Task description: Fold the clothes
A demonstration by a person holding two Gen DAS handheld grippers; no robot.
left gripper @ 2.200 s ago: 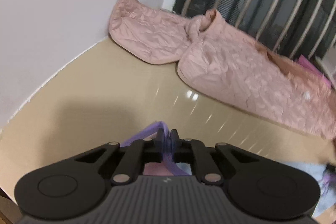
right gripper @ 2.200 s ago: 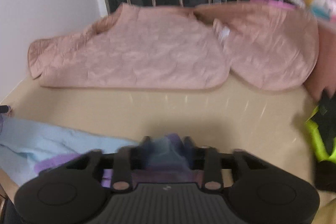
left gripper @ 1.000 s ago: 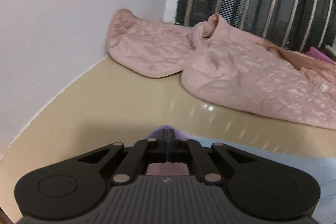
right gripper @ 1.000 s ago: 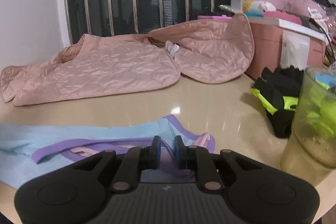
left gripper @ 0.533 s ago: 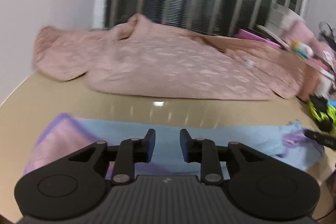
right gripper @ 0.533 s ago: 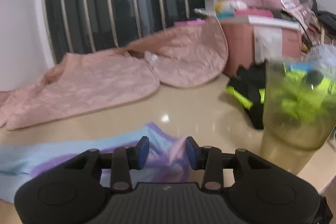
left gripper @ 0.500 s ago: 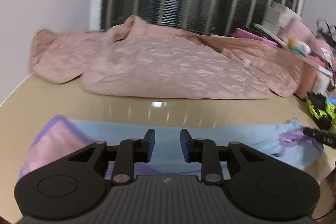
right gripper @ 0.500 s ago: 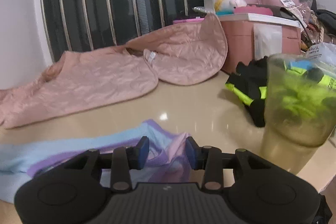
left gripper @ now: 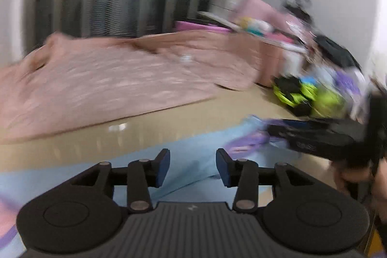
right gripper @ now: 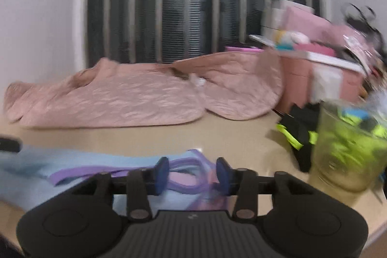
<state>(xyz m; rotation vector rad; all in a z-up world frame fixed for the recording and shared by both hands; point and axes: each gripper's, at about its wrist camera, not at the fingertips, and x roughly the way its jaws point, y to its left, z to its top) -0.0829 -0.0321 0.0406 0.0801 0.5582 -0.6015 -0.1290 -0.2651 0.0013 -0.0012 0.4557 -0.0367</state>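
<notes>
A light blue garment [left gripper: 135,161] with purple trim [right gripper: 183,173] lies flat on the beige table. My left gripper [left gripper: 192,165] hovers over its blue middle. Its jaws are opening and nothing is pressed between the pads. My right gripper [right gripper: 192,173] sits above the purple-trimmed end of the garment. Its jaws are also opening, with the cloth lying loose below the gap. In the blurred left wrist view the right gripper [left gripper: 314,137] shows as a black shape at the garment's right end.
A pink quilted jacket [right gripper: 135,100] is spread along the back by the barred window. At the right stand a pink box [right gripper: 314,79] with clutter, a black and neon-yellow item [right gripper: 297,134] and a translucent cup [right gripper: 348,151].
Both grippers were shut on the purple trim and now stand open, the cloth let go. The left gripper has swung right along the garment. The right one has hardly moved.
</notes>
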